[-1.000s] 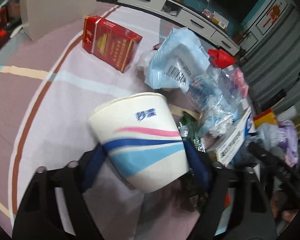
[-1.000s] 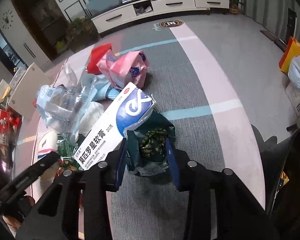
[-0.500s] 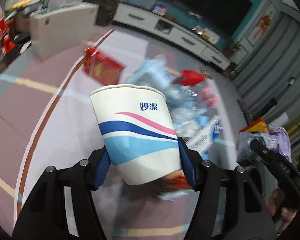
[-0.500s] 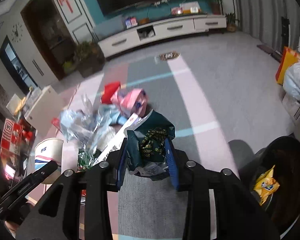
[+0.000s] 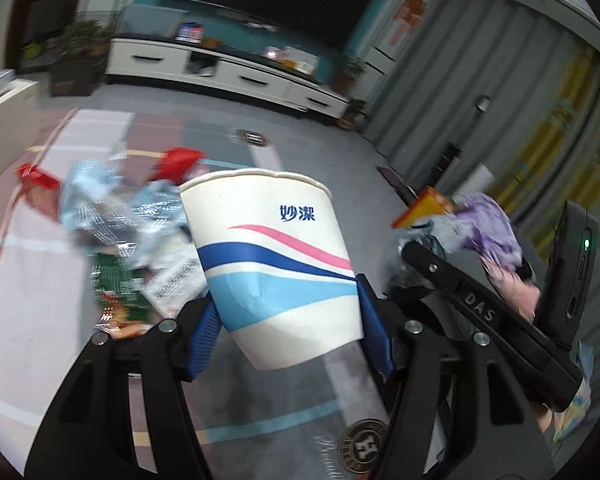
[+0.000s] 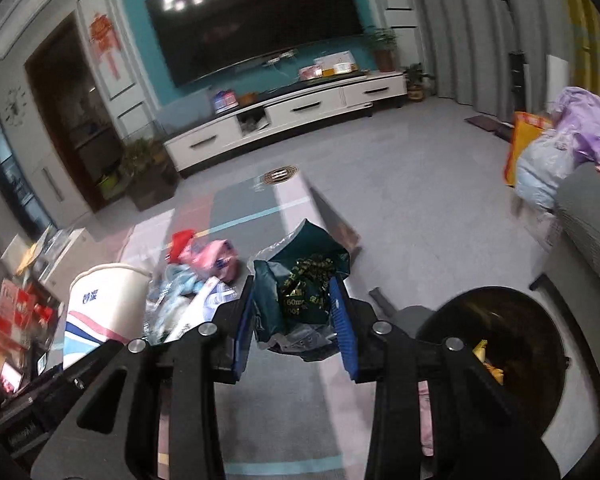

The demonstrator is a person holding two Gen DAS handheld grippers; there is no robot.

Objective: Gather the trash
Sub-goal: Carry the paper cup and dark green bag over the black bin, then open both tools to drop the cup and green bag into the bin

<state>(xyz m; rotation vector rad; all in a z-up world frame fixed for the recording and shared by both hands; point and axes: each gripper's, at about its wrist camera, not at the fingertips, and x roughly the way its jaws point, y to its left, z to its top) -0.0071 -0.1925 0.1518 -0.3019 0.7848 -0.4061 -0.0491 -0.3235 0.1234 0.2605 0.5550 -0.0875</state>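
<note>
One black bin (image 6: 512, 344) stands on the floor at lower right, near the right gripper (image 6: 296, 316), which is clamped on a green wrapper (image 6: 300, 292). The left gripper (image 5: 288, 328) pinches a cup (image 5: 276, 264) above the litter pile (image 5: 132, 220).

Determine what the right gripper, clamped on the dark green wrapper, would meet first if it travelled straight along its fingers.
Probably bare grey carpet. The right gripper points past its dark green crumpled wrapper at open floor; depth is unclear.

right tool (image 6: 294, 318) clamps green wrapper (image 6: 300, 284) | black bin (image 6: 496, 340) lower right | paper cup (image 6: 104, 304) left
</note>
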